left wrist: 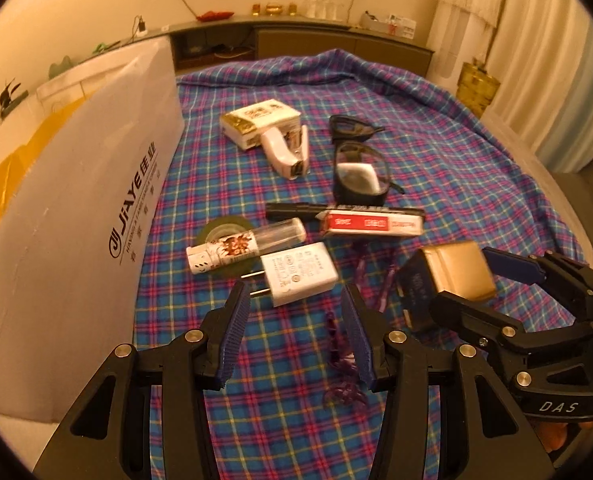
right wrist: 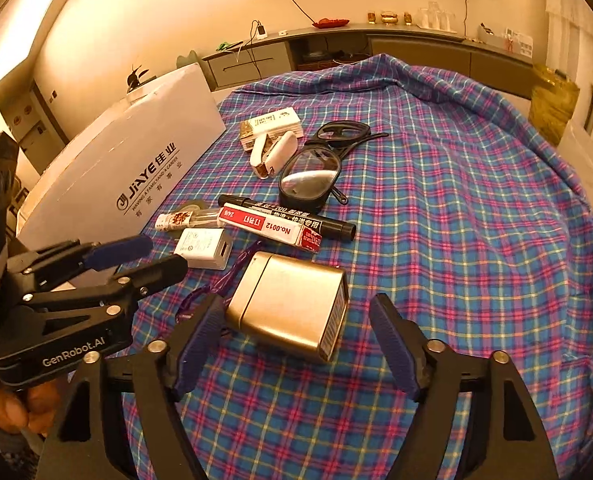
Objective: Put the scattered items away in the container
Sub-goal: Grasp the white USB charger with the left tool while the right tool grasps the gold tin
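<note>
A blue and pink plaid cloth (right wrist: pixel 456 200) is spread over the surface, rumpled at its far edge. Beyond it, a long low cabinet (right wrist: pixel 416 46) is set against the wall, with gold ornaments (right wrist: pixel 388 17) and clear glasses (right wrist: pixel 436 18) ranged on top. Pale curtains (left wrist: pixel 536 40) are hung at the right.

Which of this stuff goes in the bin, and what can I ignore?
For the job: white container, gold box, white charger, red staple box, black marker, spray bottle, glasses, stapler.

Just lying about: plaid cloth, sideboard.
</note>
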`<state>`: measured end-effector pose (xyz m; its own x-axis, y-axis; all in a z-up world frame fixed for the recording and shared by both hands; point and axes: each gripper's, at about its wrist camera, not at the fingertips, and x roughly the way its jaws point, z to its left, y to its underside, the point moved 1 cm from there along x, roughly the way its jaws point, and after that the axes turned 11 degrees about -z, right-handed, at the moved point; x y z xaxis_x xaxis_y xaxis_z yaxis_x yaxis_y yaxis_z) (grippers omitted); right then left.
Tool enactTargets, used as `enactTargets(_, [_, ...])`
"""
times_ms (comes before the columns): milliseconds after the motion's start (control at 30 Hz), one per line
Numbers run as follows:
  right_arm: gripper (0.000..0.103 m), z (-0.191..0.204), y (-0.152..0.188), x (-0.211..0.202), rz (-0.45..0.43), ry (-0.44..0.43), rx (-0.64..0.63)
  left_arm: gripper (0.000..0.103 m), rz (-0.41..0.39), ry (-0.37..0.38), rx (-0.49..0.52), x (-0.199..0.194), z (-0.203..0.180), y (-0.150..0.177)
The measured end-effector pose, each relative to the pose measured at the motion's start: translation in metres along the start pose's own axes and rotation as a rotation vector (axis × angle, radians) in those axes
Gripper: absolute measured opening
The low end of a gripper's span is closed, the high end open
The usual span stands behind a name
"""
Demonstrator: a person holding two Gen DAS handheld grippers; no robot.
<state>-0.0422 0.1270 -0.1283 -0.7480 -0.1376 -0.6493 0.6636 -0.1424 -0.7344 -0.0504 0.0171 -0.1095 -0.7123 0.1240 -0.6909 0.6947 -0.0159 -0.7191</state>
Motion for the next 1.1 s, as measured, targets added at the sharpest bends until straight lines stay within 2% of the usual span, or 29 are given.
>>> enactTargets(200, [0.078, 0.0, 0.006, 0.023, 0.051, 0.022, -0.022, 0.051, 0.034, 0.018, -0.049, 0.017, 0.01, 0.004])
enactTargets(333, [0.078, -0.002, 0.007, 0.024, 0.052, 0.05, -0.037, 0.054, 0.035, 0.023, -0.035, 0.024, 0.003, 0.004])
enactTargets(467, [0.073, -0.008, 0.007, 0.021, 0.05, 0.06, -0.023, 0.055, 0.047, 0.018, -0.046, 0.034, -0.002, 0.001])
enactTargets(733, [0.075, -0.006, 0.005, 0.024, 0.038, 0.064, -0.026, 0.058, 0.043, -0.008, -0.076, 0.046, -0.005, -0.008])
enactTargets(867, [0.078, -0.007, 0.005, 0.023, 0.034, 0.052, -0.006, 0.058, 0.033, -0.003, -0.117, 0.038, 0.0, -0.01])
enactTargets(967, [0.079, -0.008, 0.004, 0.022, 0.028, 0.048, 0.008, 0.058, -0.008, -0.028, -0.093, 0.031, 0.002, -0.013])
enactTargets(1100, [0.079, -0.007, 0.005, 0.025, 0.036, 0.045, 0.003, 0.063, -0.021, -0.01, -0.042, 0.04, -0.003, -0.016])
